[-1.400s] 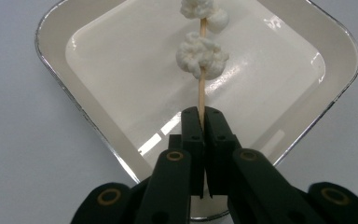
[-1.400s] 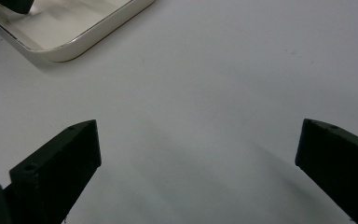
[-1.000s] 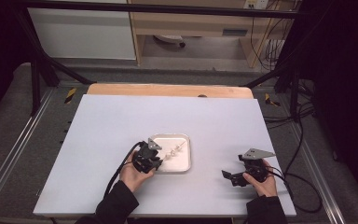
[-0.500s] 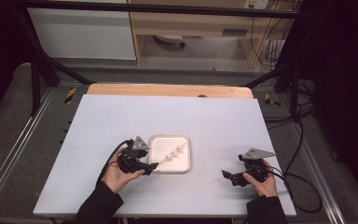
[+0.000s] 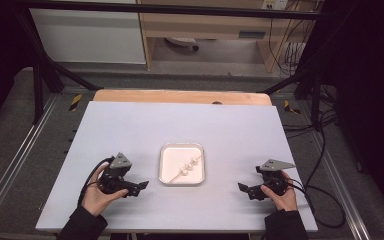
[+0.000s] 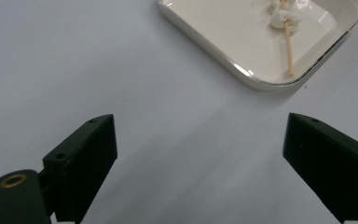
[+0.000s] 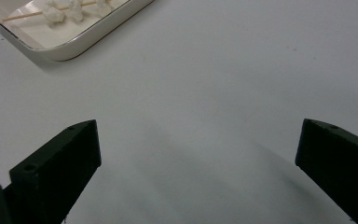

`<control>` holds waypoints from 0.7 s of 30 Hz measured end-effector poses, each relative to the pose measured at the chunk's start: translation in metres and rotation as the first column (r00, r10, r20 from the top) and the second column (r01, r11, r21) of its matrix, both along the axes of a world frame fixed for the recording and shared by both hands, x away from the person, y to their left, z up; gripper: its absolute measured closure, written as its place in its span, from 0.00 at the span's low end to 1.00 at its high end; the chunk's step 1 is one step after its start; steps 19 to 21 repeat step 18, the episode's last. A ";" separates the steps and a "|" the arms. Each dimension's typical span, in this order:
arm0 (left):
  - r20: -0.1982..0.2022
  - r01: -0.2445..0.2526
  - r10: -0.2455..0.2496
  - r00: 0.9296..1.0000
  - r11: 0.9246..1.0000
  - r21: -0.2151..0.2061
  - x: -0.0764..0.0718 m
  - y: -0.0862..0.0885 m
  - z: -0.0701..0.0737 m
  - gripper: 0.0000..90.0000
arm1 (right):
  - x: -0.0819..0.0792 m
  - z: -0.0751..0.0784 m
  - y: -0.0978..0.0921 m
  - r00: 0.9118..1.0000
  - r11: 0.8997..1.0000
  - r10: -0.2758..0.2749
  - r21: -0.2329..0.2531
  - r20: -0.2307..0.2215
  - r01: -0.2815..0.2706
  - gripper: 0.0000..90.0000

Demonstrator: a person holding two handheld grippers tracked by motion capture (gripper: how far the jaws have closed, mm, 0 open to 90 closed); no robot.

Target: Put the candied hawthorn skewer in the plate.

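Two grippers flank the tray point(image 5: 182, 164) at lower centre: left gripper point(image 5: 139, 186), right gripper point(image 5: 243, 189), empty. Left gripper view: jaws apart, skewer point(image 6: 287, 46) upper right. Right gripper view: jaws apart, tray upper left. I advise gripping the bare stick end.

Black jaws wide apart at bottom corners over bare white table point(image 7: 223, 84); cream tray point(image 7: 81, 39) upper left holding skewer point(image 7: 51, 13).
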State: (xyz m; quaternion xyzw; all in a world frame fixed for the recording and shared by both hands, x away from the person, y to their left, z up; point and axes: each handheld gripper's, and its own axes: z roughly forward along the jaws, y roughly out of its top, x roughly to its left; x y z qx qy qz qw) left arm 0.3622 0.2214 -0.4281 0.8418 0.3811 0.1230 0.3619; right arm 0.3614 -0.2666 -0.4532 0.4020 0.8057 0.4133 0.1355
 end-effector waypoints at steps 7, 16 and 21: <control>0.032 -0.066 0.067 0.997 0.998 -0.022 -0.008 0.029 -0.011 0.10 | -0.001 -0.001 0.000 1.000 1.000 0.004 -0.006 -0.005 -0.004 0.01; 0.024 -0.080 0.080 0.996 0.997 -0.020 -0.013 0.042 -0.018 0.09 | -0.001 -0.001 0.000 1.000 1.000 0.008 -0.009 -0.012 -0.008 0.01; 0.024 -0.076 0.077 0.997 0.997 -0.014 -0.013 0.042 -0.019 0.09 | -0.002 -0.001 0.000 1.000 1.000 0.010 -0.010 -0.014 -0.010 0.01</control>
